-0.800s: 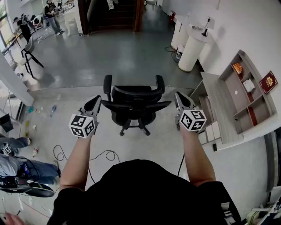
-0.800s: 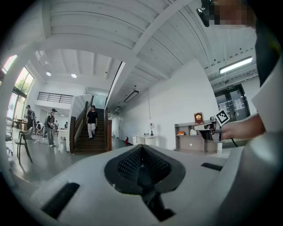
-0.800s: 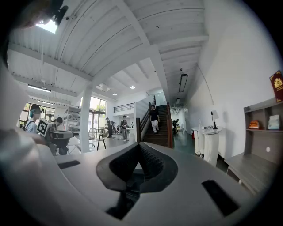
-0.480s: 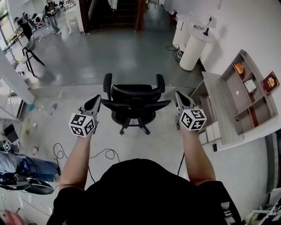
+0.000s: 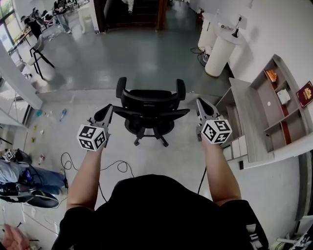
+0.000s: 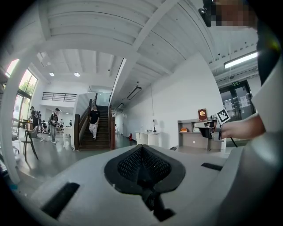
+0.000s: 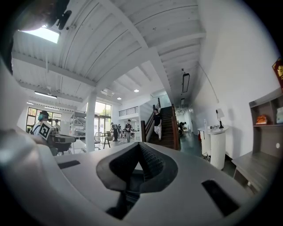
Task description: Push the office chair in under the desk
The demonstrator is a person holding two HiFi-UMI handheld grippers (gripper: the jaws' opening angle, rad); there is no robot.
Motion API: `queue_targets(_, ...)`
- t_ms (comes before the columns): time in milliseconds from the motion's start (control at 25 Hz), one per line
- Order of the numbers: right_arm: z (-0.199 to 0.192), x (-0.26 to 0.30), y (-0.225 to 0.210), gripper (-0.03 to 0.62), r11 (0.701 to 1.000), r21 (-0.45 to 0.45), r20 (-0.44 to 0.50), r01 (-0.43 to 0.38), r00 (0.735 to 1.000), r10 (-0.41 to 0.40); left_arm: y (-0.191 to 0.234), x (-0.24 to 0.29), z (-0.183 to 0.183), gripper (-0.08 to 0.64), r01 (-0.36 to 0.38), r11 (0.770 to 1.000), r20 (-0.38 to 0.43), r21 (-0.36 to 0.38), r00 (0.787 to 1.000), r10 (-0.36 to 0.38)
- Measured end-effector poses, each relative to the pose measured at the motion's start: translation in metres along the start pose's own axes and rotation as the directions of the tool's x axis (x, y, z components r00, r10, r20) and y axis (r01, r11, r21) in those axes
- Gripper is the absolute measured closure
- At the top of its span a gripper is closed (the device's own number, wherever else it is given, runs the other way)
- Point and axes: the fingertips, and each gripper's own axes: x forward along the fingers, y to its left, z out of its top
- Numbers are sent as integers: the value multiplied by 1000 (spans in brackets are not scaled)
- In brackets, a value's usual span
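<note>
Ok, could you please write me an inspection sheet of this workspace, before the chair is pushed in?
Surface: grey floor, darker and glossy further on.
Job's things: chair stands out on the floor, left of the desk, not under it.
Clutter: litter on the floor at far left; red book on the desk's shelves.
Grippers: left gripper and right gripper flank the chair, fingers shut, holding nothing.
Cables: black cable loops on the floor between the chair and the person.
Surroundings: white stand, stairs, people far off.
</note>
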Motion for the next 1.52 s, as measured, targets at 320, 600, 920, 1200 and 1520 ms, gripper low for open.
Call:
queue_targets(320, 0, 10, -13, 584, 1000, 12, 0, -8, 1000, 8, 2, 7, 4, 543, -16, 1000, -11, 8, 1000, 17)
queue_targets(600, -11, 33, -10, 584, 1000, 2, -36, -14, 999, 14, 19, 22, -10, 543, -12, 1000, -24, -20, 1000, 12)
queue_targets(920, -12, 77, -14, 584, 1000, -20, -62, 7, 998, -8, 61, 52, -25, 543, 8, 999, -30, -48, 1000, -9)
queue_targets(1200, -1, 134, -13, 584, 999, -38, -59, 32, 998, -34, 119, 95, -20, 543, 33, 998, -20, -60, 999, -35)
queue_targets(1520, 18, 177, -11, 584, 994, -59, -44, 91, 995, -93, 162, 134, -11, 543, 102, 993, -1, -60, 995, -102)
